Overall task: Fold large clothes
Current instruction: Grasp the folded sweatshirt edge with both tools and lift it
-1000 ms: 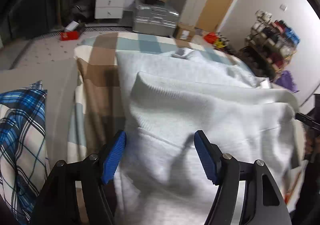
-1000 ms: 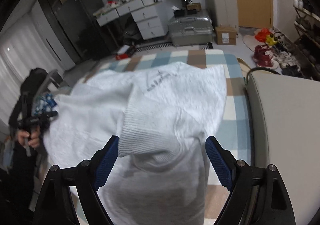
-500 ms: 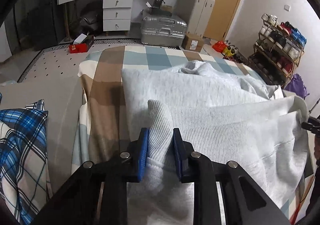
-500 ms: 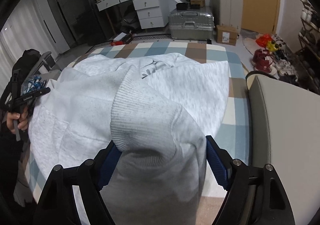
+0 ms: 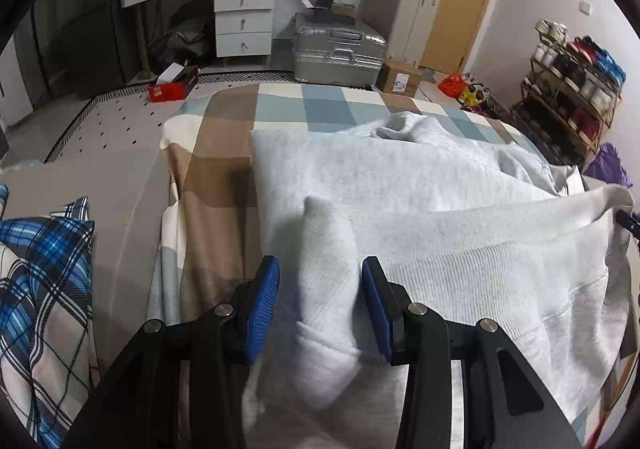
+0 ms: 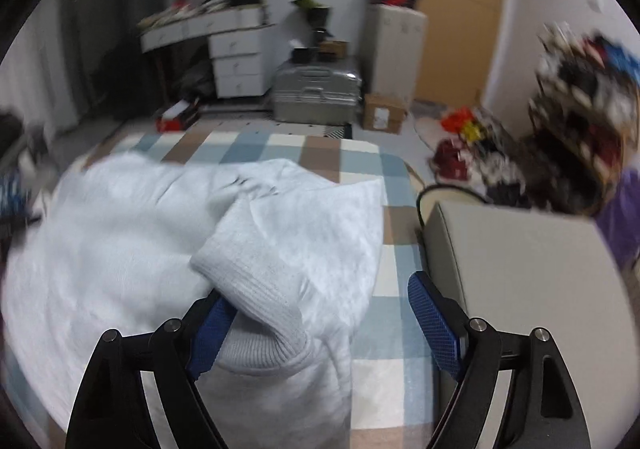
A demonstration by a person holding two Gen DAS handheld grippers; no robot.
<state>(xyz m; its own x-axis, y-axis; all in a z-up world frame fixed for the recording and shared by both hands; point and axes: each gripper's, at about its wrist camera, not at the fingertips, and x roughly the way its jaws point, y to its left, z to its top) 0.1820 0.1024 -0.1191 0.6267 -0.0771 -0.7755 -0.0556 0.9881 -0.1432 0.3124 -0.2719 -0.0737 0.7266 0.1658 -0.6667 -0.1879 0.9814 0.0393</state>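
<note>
Between the blue pads of the left gripper [image 5: 320,309] a ribbed fold of the pale grey sweatshirt [image 5: 420,209] is seen; the jaws are opening and gaps show on both sides, so the cloth is no longer pinched. The right gripper [image 6: 320,329] is spread wide: a ribbed cuff [image 6: 256,289] is draped over its left pad, while the right pad stands clear above the checked bedcover [image 6: 400,329]. Nothing is clamped there. To the left of the left jaws a blue plaid pillow [image 5: 40,289] is seen. Beyond both sets of jaws the sweatshirt is spread over the bedcover, partly doubled over itself. To the right of the right jaws a grey padded block [image 6: 520,289] is set beside the bed. Farther off, a silver suitcase [image 5: 340,53], a white drawer unit [image 5: 242,21], a wooden door [image 5: 460,1] and a shoe rack [image 5: 572,89] are ranged along the walls.
</note>
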